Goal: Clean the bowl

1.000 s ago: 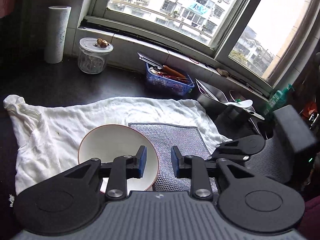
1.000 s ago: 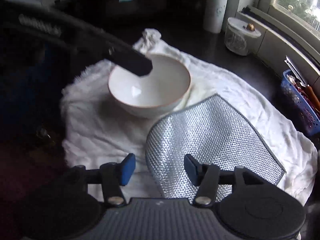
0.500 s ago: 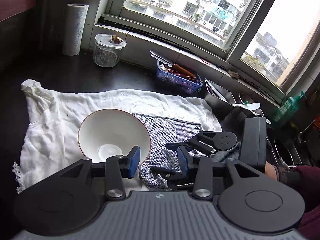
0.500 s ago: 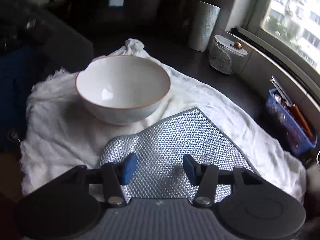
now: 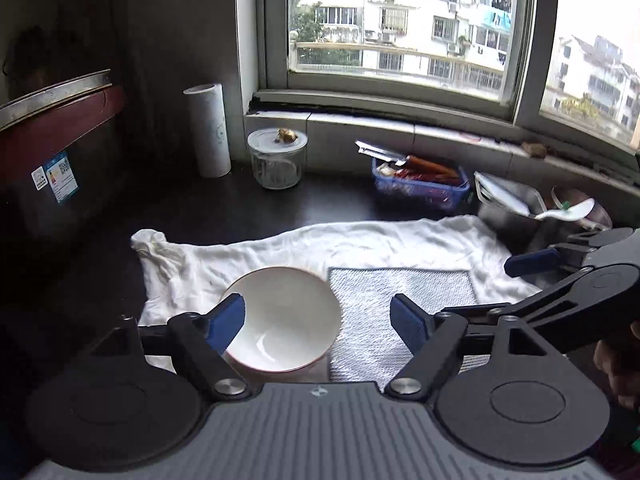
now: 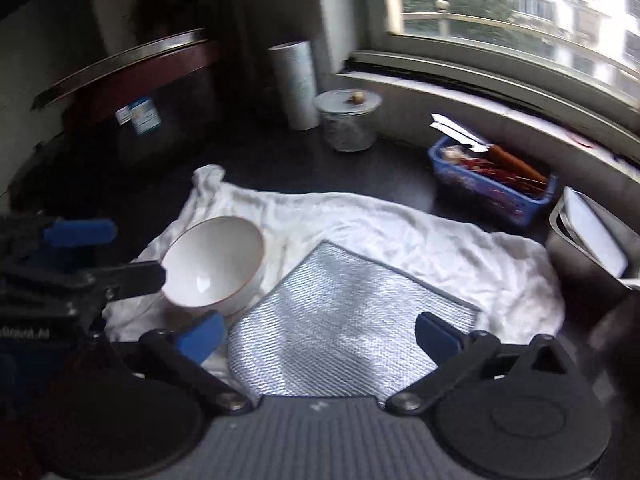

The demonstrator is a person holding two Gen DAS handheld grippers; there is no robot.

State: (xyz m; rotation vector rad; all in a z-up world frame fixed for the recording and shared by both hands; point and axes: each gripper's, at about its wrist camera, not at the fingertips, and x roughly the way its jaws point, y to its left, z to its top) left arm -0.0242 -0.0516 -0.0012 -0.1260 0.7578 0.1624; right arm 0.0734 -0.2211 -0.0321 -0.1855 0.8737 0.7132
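A white bowl [image 5: 286, 318] [image 6: 214, 262] with a thin brown rim sits upright on a white cloth [image 5: 360, 244] [image 6: 400, 228] spread over the dark counter. Right beside it lies a square silver mesh scouring cloth [image 5: 400, 292] [image 6: 344, 320]. My left gripper [image 5: 318, 322] hovers open above the bowl and the mesh, holding nothing. My right gripper [image 6: 318, 334] is open too, above the near part of the mesh, empty. The right gripper [image 5: 560, 272] shows at the right edge of the left wrist view. The left gripper [image 6: 80, 256] shows at the left edge of the right wrist view.
Behind the cloth stand a paper roll [image 5: 208, 130], a lidded glass jar [image 5: 277, 158] and a blue basket [image 5: 420, 186] of utensils under the window. A steel container with a white spoon [image 5: 532, 208] sits at the right. A dark appliance [image 5: 52, 152] fills the left side.
Both grippers have pulled back and risen, and their jaws have spread wider. The bowl and the mesh cloth lie where they were.
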